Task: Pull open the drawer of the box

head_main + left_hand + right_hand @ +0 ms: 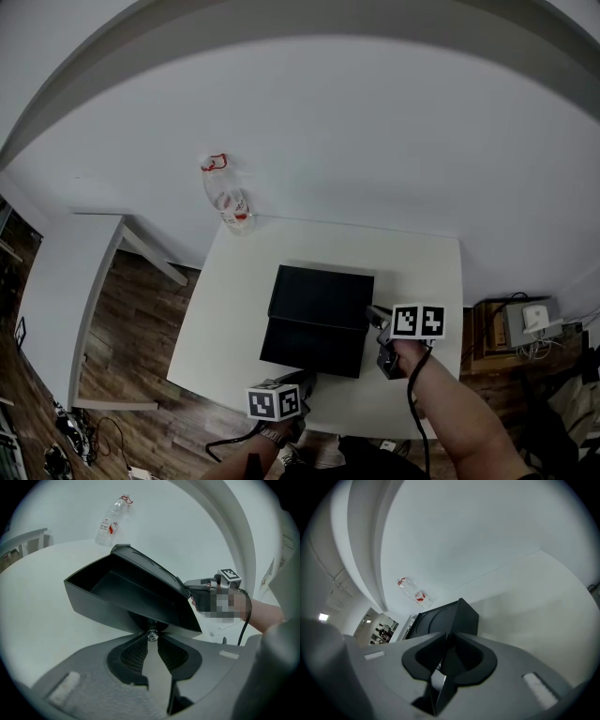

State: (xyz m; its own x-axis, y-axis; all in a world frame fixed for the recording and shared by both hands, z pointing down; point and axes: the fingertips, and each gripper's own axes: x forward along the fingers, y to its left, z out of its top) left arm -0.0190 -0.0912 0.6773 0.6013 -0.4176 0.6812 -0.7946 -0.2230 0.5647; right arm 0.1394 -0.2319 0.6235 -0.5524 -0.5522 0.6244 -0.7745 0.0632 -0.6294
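A black box (322,292) sits mid-table, and its drawer (312,345) stands pulled out toward me. The left gripper view looks into the drawer's empty inside (117,590). My left gripper (302,378) is at the drawer's front, its jaws (151,638) shut on a small metal knob (151,633) there. My right gripper (373,315) is at the box's right side, shut on a thin dark edge of the box (446,620). From the left gripper view, the right gripper (190,588) shows at the box's near corner.
A clear plastic bottle (228,199) with a red label lies at the white table's (412,272) far left corner. A low white shelf (66,300) stands on the wood floor to the left. A small side stand with devices (525,323) is on the right.
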